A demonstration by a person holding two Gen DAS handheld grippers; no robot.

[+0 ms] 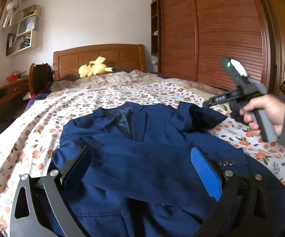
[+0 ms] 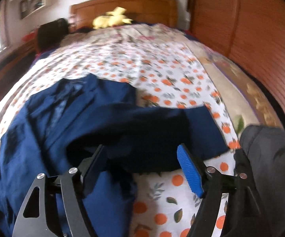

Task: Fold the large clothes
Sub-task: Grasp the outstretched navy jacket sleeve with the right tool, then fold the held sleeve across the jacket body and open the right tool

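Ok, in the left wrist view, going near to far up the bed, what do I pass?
Left tool, open over the navy jacket → orange-print sheet → yellow plush toy → wooden headboard.

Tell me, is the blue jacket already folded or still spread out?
Mostly spread: the jacket lies flat on the bed, lapels open, one sleeve crumpled sideways. Both grippers are open.

Right wrist view motion-blurred; blazer point(image 2: 83, 118) hem cut off by bottom edge.
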